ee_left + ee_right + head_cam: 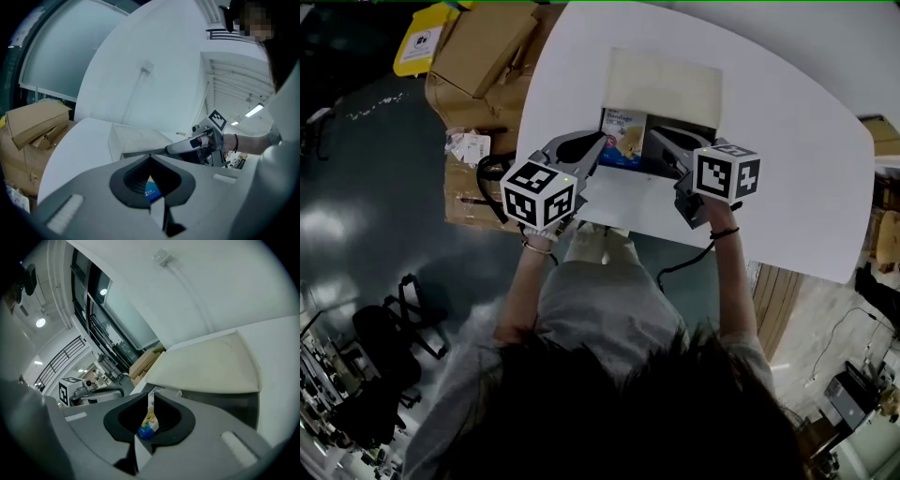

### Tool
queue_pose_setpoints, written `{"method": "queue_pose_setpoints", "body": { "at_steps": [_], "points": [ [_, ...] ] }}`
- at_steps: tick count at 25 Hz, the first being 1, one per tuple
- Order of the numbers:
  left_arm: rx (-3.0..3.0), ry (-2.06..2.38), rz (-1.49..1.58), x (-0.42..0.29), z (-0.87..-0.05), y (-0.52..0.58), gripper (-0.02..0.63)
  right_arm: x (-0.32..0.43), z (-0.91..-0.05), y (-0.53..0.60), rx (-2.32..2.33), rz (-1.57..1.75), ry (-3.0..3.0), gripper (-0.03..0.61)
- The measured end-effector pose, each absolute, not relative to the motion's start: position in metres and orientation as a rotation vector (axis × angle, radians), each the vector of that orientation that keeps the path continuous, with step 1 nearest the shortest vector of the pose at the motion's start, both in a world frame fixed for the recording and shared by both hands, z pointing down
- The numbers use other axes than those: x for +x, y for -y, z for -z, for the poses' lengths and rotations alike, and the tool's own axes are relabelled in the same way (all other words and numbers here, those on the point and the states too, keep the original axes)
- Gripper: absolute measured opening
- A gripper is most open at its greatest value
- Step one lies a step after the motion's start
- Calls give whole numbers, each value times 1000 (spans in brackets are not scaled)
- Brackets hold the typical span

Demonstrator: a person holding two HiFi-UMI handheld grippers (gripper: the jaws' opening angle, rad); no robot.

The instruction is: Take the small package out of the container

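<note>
Labels: the small blue-and-white package (623, 137) carries a cartoon figure. Its print is too small to read, apart from a white "2" on the blue band. It sits in the dark container with open cream lid (664, 80) on the white table (787, 159). Fingers of the right gripper (656, 141) are clamped on its right edge. Fingers of the left gripper (600, 142) are closed tip to tip at its left edge, with the blue corner showing behind the tips.

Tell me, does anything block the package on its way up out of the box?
Nothing visible does. The lid stands open, so the package is uncovered above. The left gripper and right gripper flank it, not cover it.
</note>
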State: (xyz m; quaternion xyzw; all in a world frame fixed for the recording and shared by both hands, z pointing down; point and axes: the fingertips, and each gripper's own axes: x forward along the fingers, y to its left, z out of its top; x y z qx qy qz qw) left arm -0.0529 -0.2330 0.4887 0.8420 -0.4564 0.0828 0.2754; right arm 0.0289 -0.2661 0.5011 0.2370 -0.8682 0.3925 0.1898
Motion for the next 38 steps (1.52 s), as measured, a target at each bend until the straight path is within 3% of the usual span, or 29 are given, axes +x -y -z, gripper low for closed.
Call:
{"method": "queue_pose_setpoints", "body": {
  "at_steps": [16, 38],
  "points": [
    [2239, 1208, -211, -50, -500, 231, -11, 22, -529, 267, 573, -1594, 2182, 126],
    [2219, 1227, -192, -49, -501, 237, -11, 14, -561, 253, 315, -1731, 1870, 209]
  ]
}}
